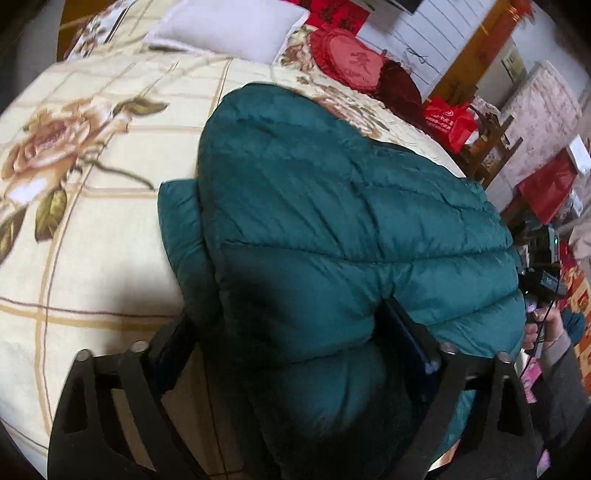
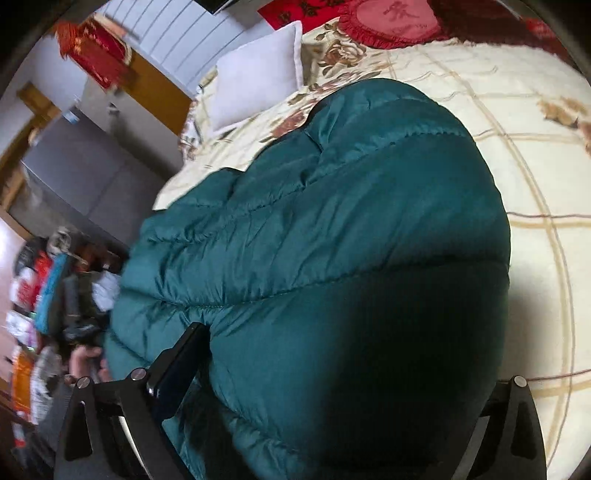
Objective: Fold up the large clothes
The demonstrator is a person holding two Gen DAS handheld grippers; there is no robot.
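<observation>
straddling near edge of green down jacket point(image 1: 332, 206) on bed point(image 1: 92, 236): left gripper point(image 1: 291, 350) and right gripper point(image 2: 332, 369) spread wide around bulk; jacket runs away toward pillow point(image 1: 225, 26).

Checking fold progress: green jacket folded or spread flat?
Partly folded. The green puffer jacket lies bunched on the bed, one layer doubled over another at its left edge; how many folds, cannot tell.
</observation>
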